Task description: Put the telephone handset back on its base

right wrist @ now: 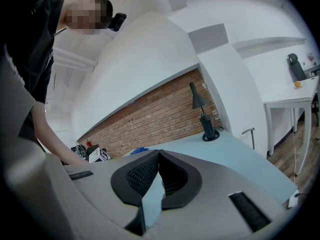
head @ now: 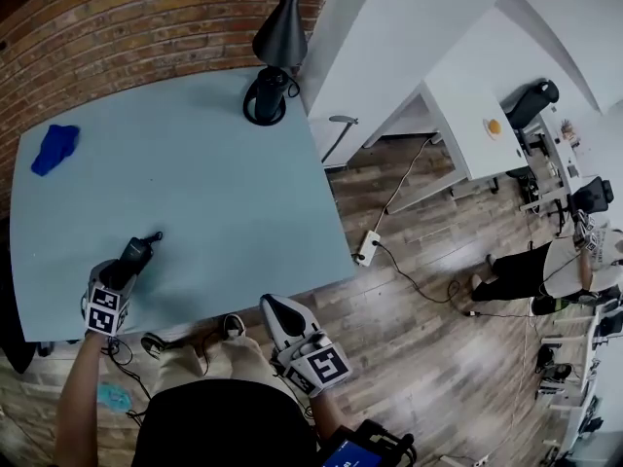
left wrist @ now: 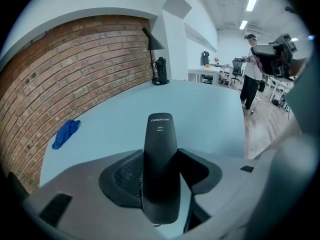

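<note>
Left tongs (left wrist: 161,156) pinch the slim black plastic telephone handset (left wrist: 160,134), held upright between both pads above the near left part of the pale blue desk (head: 214,193). Right tongs (right wrist: 158,156) are pressed together and empty, off the desk's near edge. A black desk lamp (head: 280,32) stands at the far edge; the dark upright object (left wrist: 160,70) at its foot is probably the base, well apart from the handset. Assessment: pickup done; carrying across and seating remain.
</note>
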The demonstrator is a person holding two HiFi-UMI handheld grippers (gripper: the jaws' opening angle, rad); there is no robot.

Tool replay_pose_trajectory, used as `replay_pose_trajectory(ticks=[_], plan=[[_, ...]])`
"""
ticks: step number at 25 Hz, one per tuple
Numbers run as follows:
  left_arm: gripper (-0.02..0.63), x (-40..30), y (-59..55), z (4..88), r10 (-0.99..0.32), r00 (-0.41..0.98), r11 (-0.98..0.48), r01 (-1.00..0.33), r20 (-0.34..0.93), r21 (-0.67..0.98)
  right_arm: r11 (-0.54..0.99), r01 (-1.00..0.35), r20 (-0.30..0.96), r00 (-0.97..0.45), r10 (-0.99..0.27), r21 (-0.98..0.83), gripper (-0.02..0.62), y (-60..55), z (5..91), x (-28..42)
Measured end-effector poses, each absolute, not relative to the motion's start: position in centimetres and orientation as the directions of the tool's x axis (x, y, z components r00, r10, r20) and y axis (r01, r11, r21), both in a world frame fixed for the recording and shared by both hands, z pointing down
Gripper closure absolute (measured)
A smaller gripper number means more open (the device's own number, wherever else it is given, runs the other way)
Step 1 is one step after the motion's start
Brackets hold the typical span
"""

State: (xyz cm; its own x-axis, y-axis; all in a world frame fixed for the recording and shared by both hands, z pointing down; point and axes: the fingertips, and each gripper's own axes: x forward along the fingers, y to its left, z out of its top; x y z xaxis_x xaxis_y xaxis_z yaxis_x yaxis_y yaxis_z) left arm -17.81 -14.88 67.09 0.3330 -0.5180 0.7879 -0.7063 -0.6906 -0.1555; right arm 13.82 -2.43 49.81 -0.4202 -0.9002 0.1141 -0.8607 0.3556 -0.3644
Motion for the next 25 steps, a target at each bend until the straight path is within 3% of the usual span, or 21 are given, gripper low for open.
replay_pose_trajectory(ticks=[25], plan=[[0.362,-18.0,-15.2,69.5,-0.459,0.323,-0.743,-0.65,0.828,-0.159,0.327,-0.875,0.134,-0.394,-0.909,-0.357,0.577,-1.8,50.7,13.4]])
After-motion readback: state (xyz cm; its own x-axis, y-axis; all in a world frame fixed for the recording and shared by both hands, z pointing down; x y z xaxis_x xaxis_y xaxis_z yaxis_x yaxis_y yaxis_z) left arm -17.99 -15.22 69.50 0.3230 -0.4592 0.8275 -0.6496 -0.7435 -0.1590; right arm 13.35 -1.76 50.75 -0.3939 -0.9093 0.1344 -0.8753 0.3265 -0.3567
